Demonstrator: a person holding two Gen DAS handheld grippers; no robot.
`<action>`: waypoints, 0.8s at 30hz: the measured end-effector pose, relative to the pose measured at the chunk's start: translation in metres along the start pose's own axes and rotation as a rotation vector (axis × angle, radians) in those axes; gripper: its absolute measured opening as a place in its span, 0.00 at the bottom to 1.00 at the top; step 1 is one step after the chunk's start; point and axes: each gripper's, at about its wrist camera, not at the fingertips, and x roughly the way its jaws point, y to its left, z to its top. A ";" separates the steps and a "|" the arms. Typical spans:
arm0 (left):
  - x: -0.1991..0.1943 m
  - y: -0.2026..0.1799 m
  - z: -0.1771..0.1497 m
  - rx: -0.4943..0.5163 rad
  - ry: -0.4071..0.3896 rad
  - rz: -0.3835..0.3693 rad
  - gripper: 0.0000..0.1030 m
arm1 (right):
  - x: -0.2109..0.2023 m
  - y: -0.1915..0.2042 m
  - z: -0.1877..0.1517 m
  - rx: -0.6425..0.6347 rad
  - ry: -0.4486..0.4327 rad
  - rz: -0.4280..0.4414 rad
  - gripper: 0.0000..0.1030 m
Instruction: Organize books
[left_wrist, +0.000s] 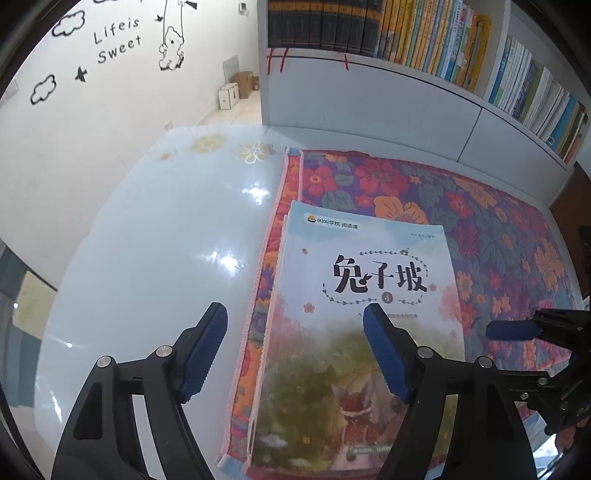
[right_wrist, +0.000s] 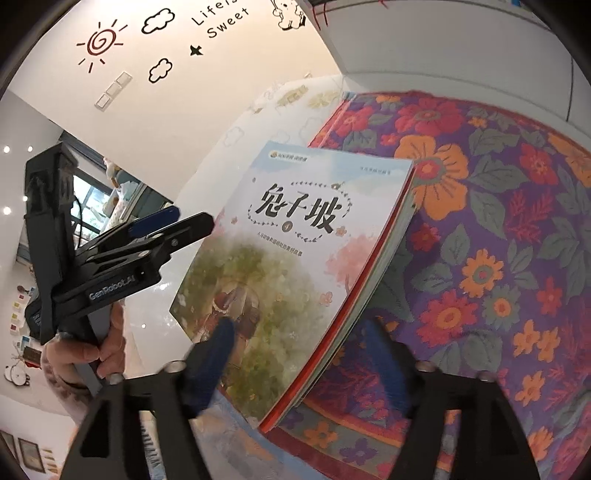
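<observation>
Left wrist view: the left gripper is spread, its blue pads clear of the stack of books, which lies flat on the floral cloth at that cloth's left edge, beside the glossy white surface. Right wrist view: the right gripper is also spread, straddling the stack's near right corner without pressing it. A bookshelf stands at the far side.

Floral cloth, glossy white table
</observation>
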 end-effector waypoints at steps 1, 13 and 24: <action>-0.004 -0.003 0.000 0.007 -0.003 0.003 0.73 | -0.004 0.001 -0.001 -0.002 -0.004 -0.003 0.76; -0.048 -0.055 -0.017 0.059 -0.074 0.005 0.81 | -0.049 0.005 -0.032 -0.024 -0.039 -0.064 0.78; -0.060 -0.127 -0.040 0.112 -0.094 -0.004 0.85 | -0.105 -0.020 -0.069 -0.025 -0.100 -0.164 0.82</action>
